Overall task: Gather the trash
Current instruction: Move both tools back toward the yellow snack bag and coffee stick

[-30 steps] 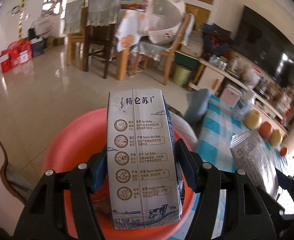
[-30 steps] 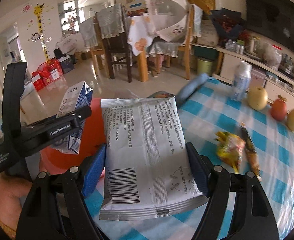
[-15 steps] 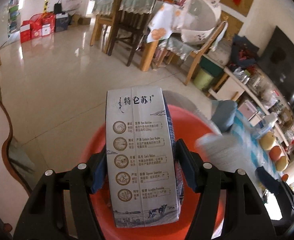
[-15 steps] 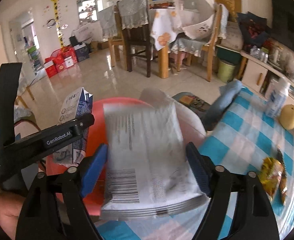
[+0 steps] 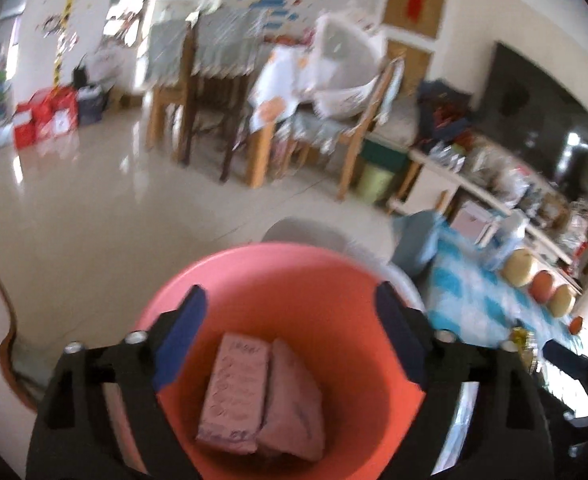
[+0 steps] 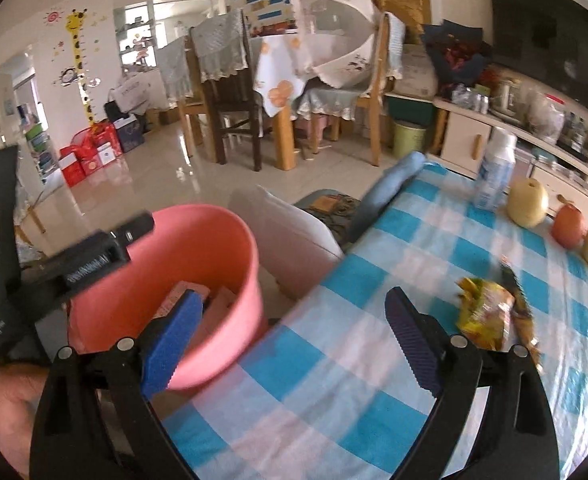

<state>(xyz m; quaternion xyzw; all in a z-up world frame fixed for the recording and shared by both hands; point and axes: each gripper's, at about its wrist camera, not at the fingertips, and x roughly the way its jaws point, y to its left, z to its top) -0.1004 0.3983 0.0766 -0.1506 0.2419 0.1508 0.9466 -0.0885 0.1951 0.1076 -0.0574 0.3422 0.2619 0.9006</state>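
Observation:
A pink bucket (image 5: 277, 256) stands beside the table, below my left gripper (image 5: 289, 320). The milk carton (image 5: 233, 392) and the white packet (image 5: 294, 404) lie side by side on its bottom. The left jaws are opening, with nothing between the pads. My right gripper (image 6: 294, 328) hovers over the table's near corner, just right of the bucket (image 6: 197, 240); its jaws are opening too and hold nothing. A crumpled yellow snack wrapper (image 6: 486, 312) and a brown wrapper strip (image 6: 518, 304) lie on the checked cloth to its right.
The blue-and-white checked table (image 6: 374, 380) carries a white bottle (image 6: 494, 172) and three fruits (image 6: 528, 202) at its far side. A pale cushioned seat (image 6: 289, 232) sits behind the bucket. A hand (image 6: 1, 408) holds the left gripper at lower left.
Both grippers opened. The milk carton dropped out of the left one and the white packet out of the right one; both now lie in the pink bucket.

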